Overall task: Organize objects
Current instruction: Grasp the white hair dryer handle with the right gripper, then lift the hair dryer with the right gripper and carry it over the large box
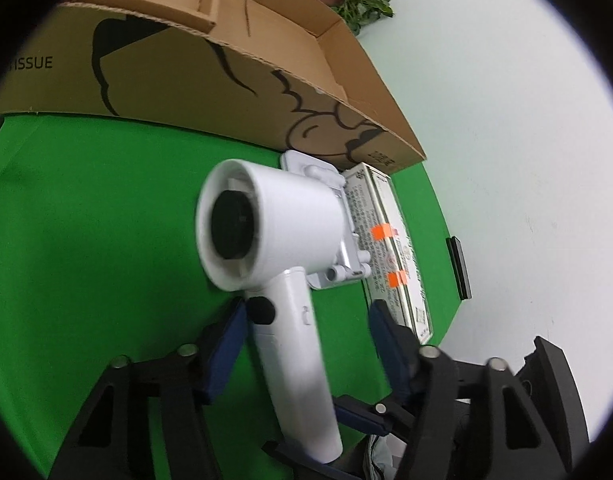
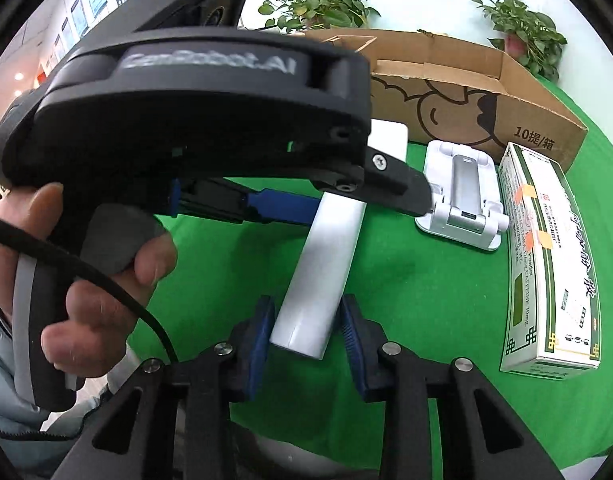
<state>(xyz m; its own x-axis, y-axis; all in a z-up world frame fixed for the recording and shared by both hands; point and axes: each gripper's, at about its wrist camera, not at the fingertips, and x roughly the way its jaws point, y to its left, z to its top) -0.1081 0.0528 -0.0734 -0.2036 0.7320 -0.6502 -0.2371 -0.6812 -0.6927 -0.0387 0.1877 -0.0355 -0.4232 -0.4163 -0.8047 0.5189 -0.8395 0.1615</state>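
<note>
The white plastic handheld hair dryer point(image 1: 266, 240) was held above the green cloth-covered table point(image 1: 86, 220), its round nozzle facing the left wrist camera and its handle pointing down toward six o'clock. The right gripper point(image 2: 306, 320) clamped the bottom end of that handle, both blue pads pressed against its sides. The left gripper point(image 1: 306, 320) straddled the upper handle just below the black button; its left pad lay against the handle, while the right pad stood clear of it, so the jaws were not closed on it. A person's hand point(image 2: 102, 280) gripped the black trigger housing of the left gripper.

On the table at about one o'clock from the dryer lay a white folding phone stand point(image 2: 462, 200), and just beside it, at three o'clock, a long white-and-green printed carton point(image 2: 546, 260) with orange tape. Behind both, at twelve o'clock, stood an open brown corrugated cardboard box point(image 2: 486, 112). Potted green plants point(image 2: 318, 4) stood behind the box.
</note>
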